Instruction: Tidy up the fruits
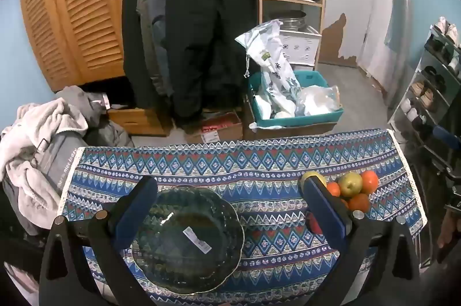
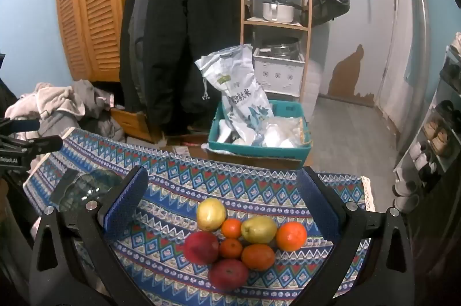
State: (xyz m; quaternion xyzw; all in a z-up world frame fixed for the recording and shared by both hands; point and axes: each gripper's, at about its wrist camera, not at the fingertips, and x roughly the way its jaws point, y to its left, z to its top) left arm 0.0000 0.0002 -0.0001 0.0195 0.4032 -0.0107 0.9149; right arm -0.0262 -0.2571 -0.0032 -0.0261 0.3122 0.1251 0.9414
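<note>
Your left gripper (image 1: 227, 208) hangs spread wide and empty over the dark green scalloped glass bowl (image 1: 187, 239), and your right gripper (image 2: 222, 205), equally spread and holding nothing, hovers above the tight cluster of round fruits (image 2: 245, 239): red apples nearest you, oranges between, yellow-green apples behind. They touch, so closing on one will likely nudge its neighbours and set them rolling across the patterned blue cloth on the worktop (image 2: 178, 176), perhaps off the far edge.

The black device (image 2: 17, 153) at left reads "RobotAI"; the grey fabric (image 1: 62, 164) reads "nice today".
</note>
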